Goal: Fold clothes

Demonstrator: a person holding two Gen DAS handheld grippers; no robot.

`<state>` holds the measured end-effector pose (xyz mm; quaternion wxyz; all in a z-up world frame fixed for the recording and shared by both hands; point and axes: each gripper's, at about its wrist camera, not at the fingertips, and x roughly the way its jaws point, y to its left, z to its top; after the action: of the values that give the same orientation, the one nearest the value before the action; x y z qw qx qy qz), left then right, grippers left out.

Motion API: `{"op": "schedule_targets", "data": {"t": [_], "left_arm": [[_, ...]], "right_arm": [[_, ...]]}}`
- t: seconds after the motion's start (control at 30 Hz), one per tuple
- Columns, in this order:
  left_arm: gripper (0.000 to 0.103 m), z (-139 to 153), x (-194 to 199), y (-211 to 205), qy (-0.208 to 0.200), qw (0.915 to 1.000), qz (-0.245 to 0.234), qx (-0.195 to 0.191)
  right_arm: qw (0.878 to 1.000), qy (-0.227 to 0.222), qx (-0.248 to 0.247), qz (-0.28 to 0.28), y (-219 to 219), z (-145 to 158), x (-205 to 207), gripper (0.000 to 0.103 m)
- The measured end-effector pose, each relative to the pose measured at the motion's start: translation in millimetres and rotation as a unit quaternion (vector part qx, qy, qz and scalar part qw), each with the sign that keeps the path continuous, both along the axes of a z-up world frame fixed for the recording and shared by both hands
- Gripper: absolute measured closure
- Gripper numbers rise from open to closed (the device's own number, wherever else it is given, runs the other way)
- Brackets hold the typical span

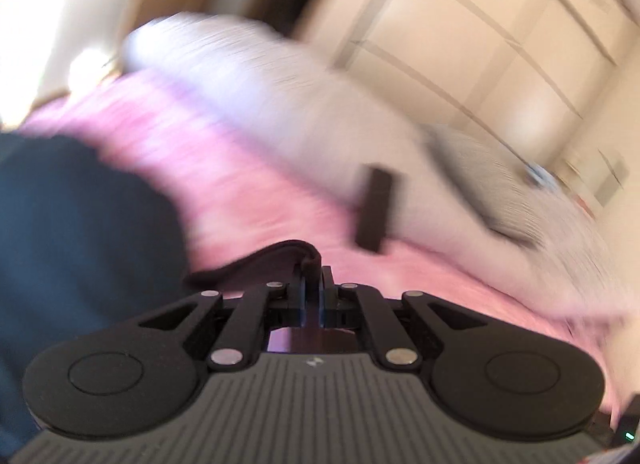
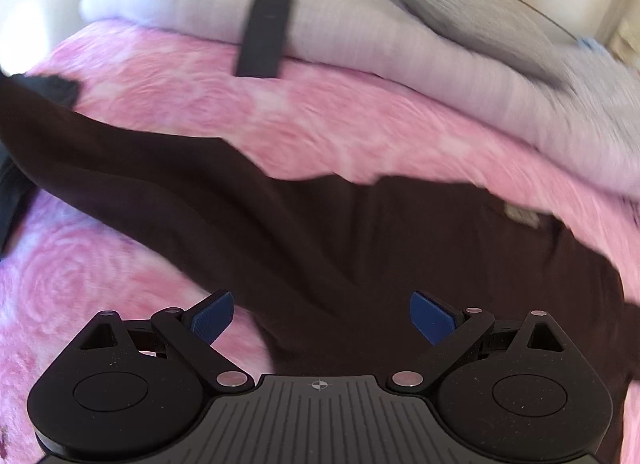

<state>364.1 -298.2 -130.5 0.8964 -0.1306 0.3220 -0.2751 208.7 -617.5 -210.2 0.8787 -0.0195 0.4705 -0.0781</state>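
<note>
Folding a dark garment (image 2: 360,248) on the pink bed (image 2: 280,120).

The left gripper (image 1: 312,284) has its jaws pinched on a dark hem; the right gripper (image 2: 322,316) hovers, jaws wide, over the cloth spread across the bed. Best to grab the matching edge, keep both corners level, then carry over. Beyond lie a grey pillow (image 2: 360,24) and a black remote (image 2: 264,36).

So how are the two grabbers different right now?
The left gripper has its jaws shut, pinching a dark edge of the garment; the right gripper has its jaws wide open and holds nothing. The left one looks lifted and tilted toward the room; the right one hangs over the garment on the pink blanket. Both are black with blue pads.
</note>
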Motion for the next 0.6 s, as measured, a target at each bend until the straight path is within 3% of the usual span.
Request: {"op": "schedule_targets", "data": {"t": [0.13, 0.23, 0.3, 0.43, 0.6], "left_arm": [[0.1, 49.0, -44.0, -102.5, -0.078, 0.9905, -0.113, -0.004], [0.1, 63.5, -85.2, -191.0, -0.115, 0.9752, -0.189, -0.001], [0.1, 63.4, -116.0, -248.7, -0.119, 0.9651, -0.233, -0.001], [0.1, 37.5, -187.6, -352.8, -0.108, 0.9453, -0.308, 0.001], [0.1, -21.4, -264.1, -448.3, -0.098, 0.9207, -0.376, 0.034]], "right_arm": [[0.999, -0.002, 0.023, -0.046, -41.3, 8.6, -31.4, 0.005], [0.996, -0.006, 0.034, -0.08, -79.3, 17.6, -63.4, 0.005], [0.994, -0.008, 0.032, -0.106, -111.1, 22.0, -88.3, 0.005], [0.986, -0.008, 0.021, -0.162, -178.6, 26.6, -139.3, 0.005], [0.976, 0.011, 0.001, -0.217, -253.3, 19.1, -198.8, 0.005]]}}
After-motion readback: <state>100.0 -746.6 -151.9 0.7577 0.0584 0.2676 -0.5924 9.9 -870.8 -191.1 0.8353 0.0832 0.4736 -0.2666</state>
